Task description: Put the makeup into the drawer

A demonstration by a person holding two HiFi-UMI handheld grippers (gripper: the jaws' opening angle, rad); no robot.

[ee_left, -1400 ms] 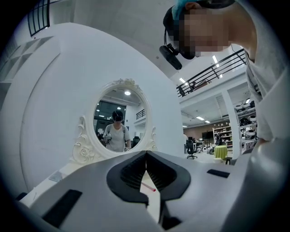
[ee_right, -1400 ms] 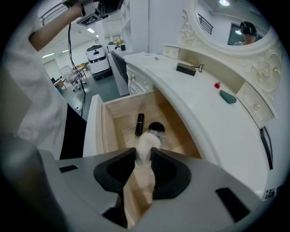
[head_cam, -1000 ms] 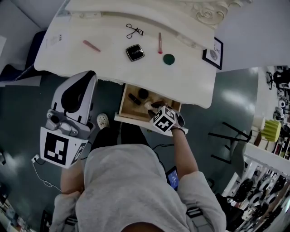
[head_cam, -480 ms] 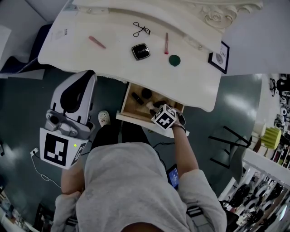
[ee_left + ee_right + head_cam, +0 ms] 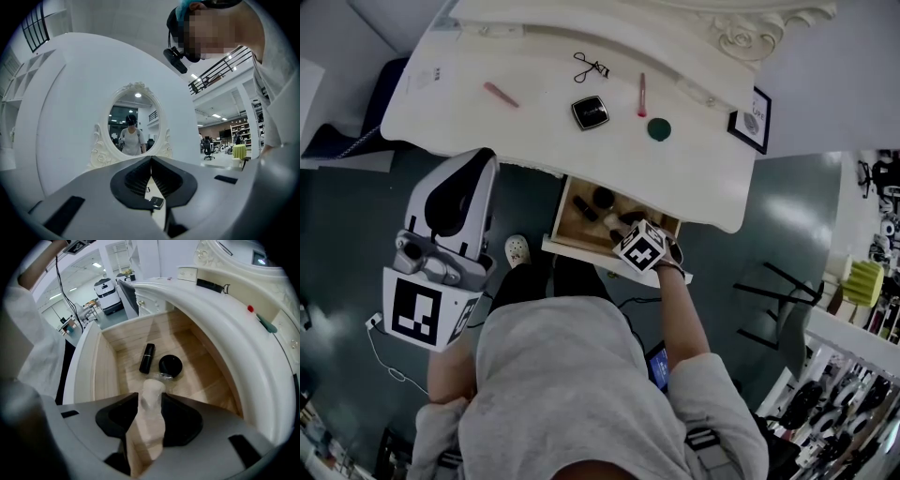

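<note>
The wooden drawer (image 5: 570,223) stands pulled out under the white dressing table (image 5: 694,178). My right gripper (image 5: 617,225) points steeply down into it. A beige makeup tube (image 5: 151,420) stands between its jaws with its tip on the drawer floor (image 5: 206,380). The jaws are opening and the pads no longer look pressed on the tube. A black lipstick (image 5: 146,357) and a round black jar (image 5: 170,365) lie in the drawer beyond the tube. My left gripper (image 5: 478,161) is held level to the left of the drawer, shut and empty; its tips (image 5: 151,161) meet.
On the tabletop lie an eyelash curler (image 5: 584,66), a black compact (image 5: 591,112), a pink tube (image 5: 642,94), a green round thing (image 5: 659,128) and a pink stick (image 5: 501,95). A framed card (image 5: 750,108) stands at the right. An oval mirror (image 5: 136,124) rises behind the table.
The head view has shifted a little. My right gripper stays in the drawer with the beige tube between its jaws, and the left gripper has kept still.
</note>
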